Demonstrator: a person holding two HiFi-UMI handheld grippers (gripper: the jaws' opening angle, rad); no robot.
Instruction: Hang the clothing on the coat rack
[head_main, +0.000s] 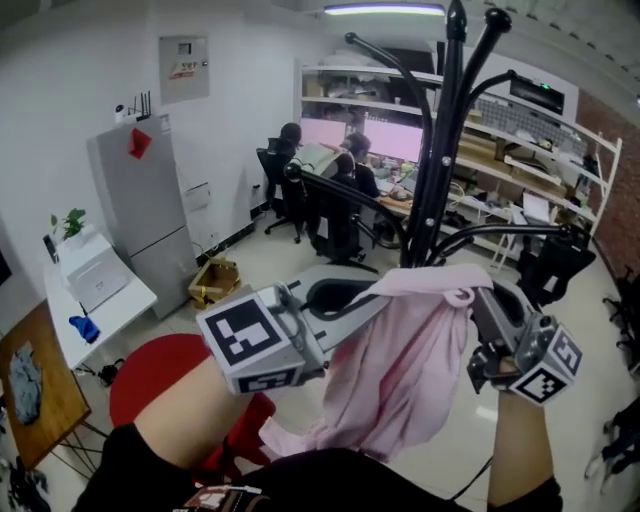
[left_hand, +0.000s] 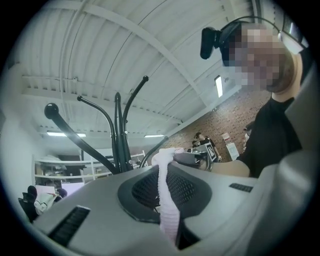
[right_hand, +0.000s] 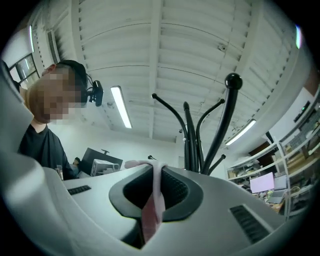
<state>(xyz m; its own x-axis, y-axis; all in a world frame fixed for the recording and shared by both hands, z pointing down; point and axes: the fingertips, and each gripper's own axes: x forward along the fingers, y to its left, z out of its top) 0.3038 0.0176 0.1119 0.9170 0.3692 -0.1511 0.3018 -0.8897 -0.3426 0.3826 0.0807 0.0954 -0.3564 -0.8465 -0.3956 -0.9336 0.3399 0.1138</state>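
Before the coat rack (head_main: 440, 150), we held a pink garment (head_main: 400, 370) up in both grippers.
Between the closed jaws of the left gripper (head_main: 372, 292) we had a band of the garment's upper edge pinched tight, and the right gripper (head_main: 492, 292) was clamped just as narrowly on the same edge further along. The edge ran taut from one gripper to the other, and the rest hung down in loose folds beneath them. The black rack stood just behind the cloth, its curved arms rising above both grippers; none of them bore the garment yet. Low on our left was a red stool (head_main: 160, 370), further back a grey refrigerator (head_main: 145, 200), and beyond it people (head_main: 340, 180) sat at a desk.
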